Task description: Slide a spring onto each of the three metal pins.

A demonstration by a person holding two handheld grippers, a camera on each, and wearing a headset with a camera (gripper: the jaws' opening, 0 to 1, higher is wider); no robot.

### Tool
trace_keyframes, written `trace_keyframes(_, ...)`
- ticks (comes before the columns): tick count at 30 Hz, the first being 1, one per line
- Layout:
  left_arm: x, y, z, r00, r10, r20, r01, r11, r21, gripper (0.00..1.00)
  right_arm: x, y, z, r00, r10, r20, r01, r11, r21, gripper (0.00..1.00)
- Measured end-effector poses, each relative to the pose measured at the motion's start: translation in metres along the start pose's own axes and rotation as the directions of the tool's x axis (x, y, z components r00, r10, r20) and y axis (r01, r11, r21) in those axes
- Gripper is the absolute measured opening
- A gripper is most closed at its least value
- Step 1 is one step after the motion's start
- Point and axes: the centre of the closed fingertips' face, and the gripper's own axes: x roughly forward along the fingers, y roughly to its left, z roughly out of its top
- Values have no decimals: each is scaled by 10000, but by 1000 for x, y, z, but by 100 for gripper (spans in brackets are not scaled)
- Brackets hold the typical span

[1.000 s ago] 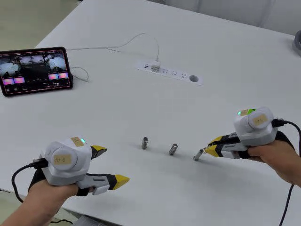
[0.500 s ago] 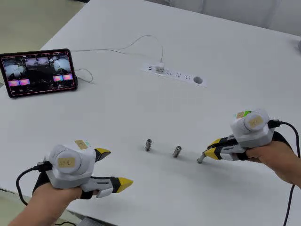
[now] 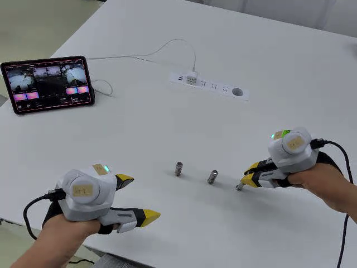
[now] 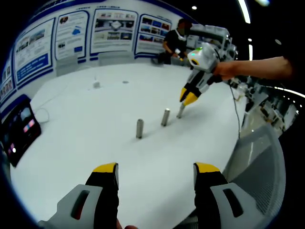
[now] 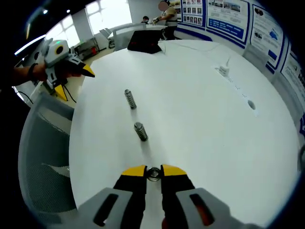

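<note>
Yellow-tipped right gripper [image 5: 153, 171] clamps a small silvery metal pin [image 5: 153, 175] on the white table [image 5: 200, 109]. Meanwhile the left gripper [image 4: 155, 168] hovers, jaws spread wide

3rd pin [image 5: 153, 174] half-hidden by R gripper [image 5: 153, 168]

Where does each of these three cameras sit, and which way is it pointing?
Head view: on the headset, looking down at the table; left gripper, right gripper and the holding hands show.
Left gripper view: on the left gripper, open jaws at bottom, facing the right gripper.
Right gripper view: on the right gripper, jaws closed on the third pin, facing the left gripper.
Shared: all show the two spring-covered pins.
</note>
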Motion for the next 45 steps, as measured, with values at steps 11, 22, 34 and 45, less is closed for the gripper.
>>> trace_keyframes(11, 0, 2, -1, 10000, 28, -19, -28, 10000, -23, 65, 16, 0, -10, 9997, -12, -258, 6, 9997, -234, 13)
trace_keyframes(22, 0, 3, -1, 10000, 50, -74, -50, 10000, -43, 65, 24, 0, -12, 9996, -32, -277, 26, 9997, -246, 13)
trace_keyframes(34, 2, 3, 4, 10000, 40, -22, -40, 10000, 17, 66, 29, 2, -18, 9989, 23, -469, -34, 9997, -233, 17)
trace_keyframes(45, 2, 7, 11, 9998, 115, 139, -115, 9999, -4, 69, 21, 6, -25, 9997, -251, -35, 253, 9962, 835, 36)
